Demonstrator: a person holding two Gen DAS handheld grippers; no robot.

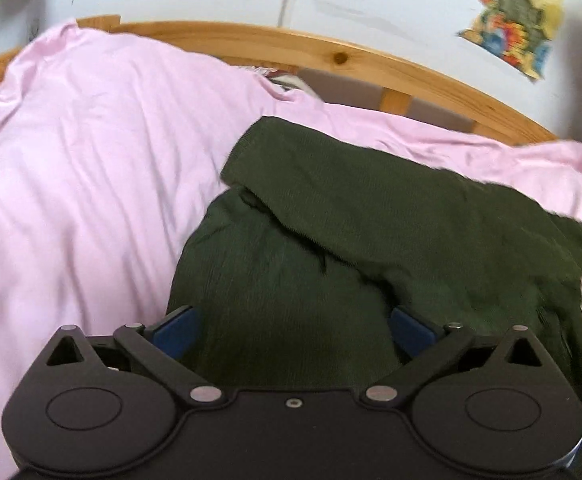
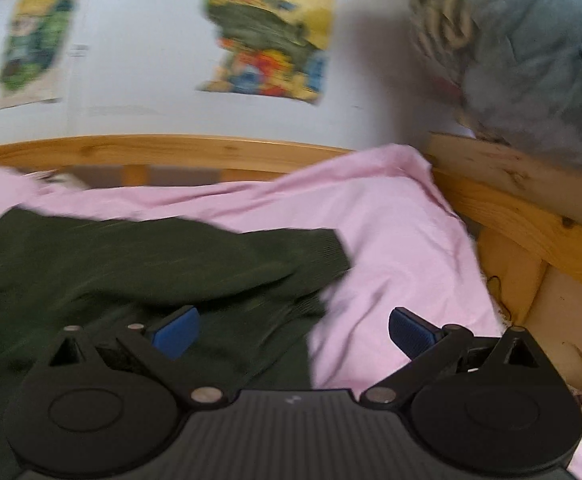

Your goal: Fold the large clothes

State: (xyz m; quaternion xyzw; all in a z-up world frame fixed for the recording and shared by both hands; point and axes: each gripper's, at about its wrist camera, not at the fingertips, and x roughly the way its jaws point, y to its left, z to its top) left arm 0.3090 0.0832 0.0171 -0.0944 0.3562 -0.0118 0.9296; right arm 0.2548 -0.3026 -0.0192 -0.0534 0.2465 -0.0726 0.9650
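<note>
Pale wall w/ bright cartoon posters (image 2: 269,28) behind a pine bed frame (image 1: 331,54); on the bed a wrinkled pink cotton sheet (image 1: 91,168) covers the mattress, and a grey heap of other clothes (image 2: 531,60) sits beyond the frame's corner on the right. The dark green ribbed knit sweater (image 1: 311,260) lies on the sheet, partly folded: one sleeve w/ its ribbed cuff is laid across the body, the cuff end sticking out over the sheet in the right wrist view. Left gripper (image 1: 293,330) has its blue pads spread wide, nothing between them, low over the near part of the sweater; can't tell if it touches the knit. Right gripper (image 2: 294,332) also spread apart and empty, straddling the sweater's right edge and the bare sheet. Risks, as I judge them: both views are blurred, so things look to be moving fast. A pinch here could grab the sheet along w/ the knit and drag it. Soft knit is slippy, so lifting just one layer may let the crossed sleeve slide off and undo the fold.
</note>
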